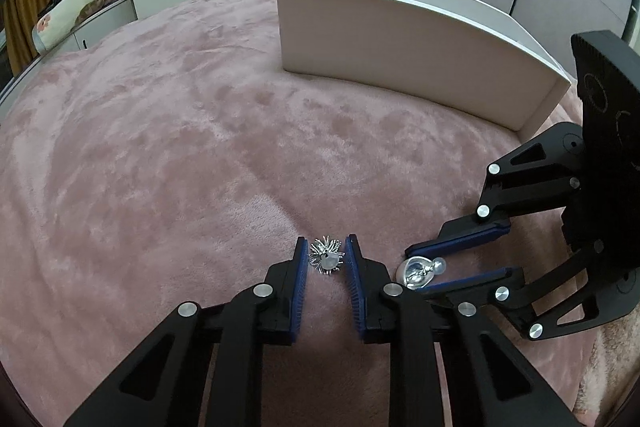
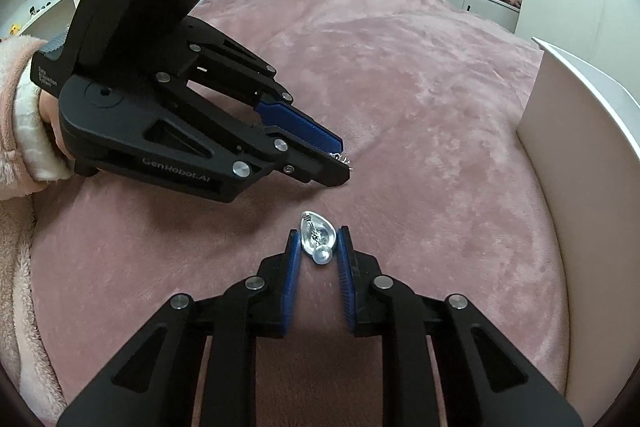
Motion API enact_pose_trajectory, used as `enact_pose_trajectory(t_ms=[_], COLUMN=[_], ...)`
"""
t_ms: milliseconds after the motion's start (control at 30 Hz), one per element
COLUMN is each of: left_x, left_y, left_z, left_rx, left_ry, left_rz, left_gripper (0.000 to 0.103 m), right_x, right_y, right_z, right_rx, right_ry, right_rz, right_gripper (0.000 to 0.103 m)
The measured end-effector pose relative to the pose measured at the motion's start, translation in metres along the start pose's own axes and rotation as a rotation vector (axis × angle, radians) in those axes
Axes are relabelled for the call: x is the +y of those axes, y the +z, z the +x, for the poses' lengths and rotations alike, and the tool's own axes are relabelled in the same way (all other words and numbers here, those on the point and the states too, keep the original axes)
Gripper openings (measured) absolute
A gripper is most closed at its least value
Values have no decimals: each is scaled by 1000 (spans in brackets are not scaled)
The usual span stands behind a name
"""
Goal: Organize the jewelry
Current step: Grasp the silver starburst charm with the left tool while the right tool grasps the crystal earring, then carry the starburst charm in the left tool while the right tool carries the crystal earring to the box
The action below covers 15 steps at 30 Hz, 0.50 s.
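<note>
Your left gripper [image 1: 327, 259] points down at the pink plush blanket [image 1: 180, 155], and its blue pads [image 1: 301, 267] have closed in against the two sides of a spiky silver starburst piece [image 1: 326, 254]. The piece lies on the blanket between the fingertips, pinched there; in the right wrist view only a glint of it shows at the tip of that gripper. Your hand [image 2: 50, 115] in a fluffy pale sleeve [image 2: 20, 115] holds the tool from the left side of the blanket.

Just to the right of the starburst, near it but apart, lies a silver teardrop earring [image 2: 317, 237] with a small pearl-like bead [image 2: 322, 255] at its near end. Your right gripper [image 2: 318, 247] is over it, its jaws drawn in so the blue pads [image 2: 294, 259] press its left and right edges while it rests on the blanket.

Further right and further back stands a white open box [image 1: 400, 43], upright on the blanket, well apart from both pieces. Its inside cannot be seen from either view.
</note>
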State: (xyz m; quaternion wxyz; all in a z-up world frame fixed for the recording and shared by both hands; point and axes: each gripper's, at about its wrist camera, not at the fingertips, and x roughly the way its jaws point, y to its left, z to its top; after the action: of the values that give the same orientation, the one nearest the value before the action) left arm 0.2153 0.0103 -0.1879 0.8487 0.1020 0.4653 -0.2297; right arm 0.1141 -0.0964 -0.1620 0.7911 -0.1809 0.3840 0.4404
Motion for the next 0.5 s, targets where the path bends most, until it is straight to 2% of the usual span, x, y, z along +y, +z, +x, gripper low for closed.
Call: enact_pose_trajectory(t_ms=[200,300,500], left_x=[-2,-5,-8], left_y=[-2,-6,-5], left_z=[-3,-7,-15], left_rx=[-1,-20,-33], left_ry=[12,41,77], left_rz=[-30,-43,-58], left_gripper=[23,23,23], right_x=[-1,-3,-2], right_y=[0,1,7], right_z=[2,4,-12], right_rx=[5,4,-16], right_ry=[1,1,-18], right_rz=[14,22,15], right_gripper=[19,19,19])
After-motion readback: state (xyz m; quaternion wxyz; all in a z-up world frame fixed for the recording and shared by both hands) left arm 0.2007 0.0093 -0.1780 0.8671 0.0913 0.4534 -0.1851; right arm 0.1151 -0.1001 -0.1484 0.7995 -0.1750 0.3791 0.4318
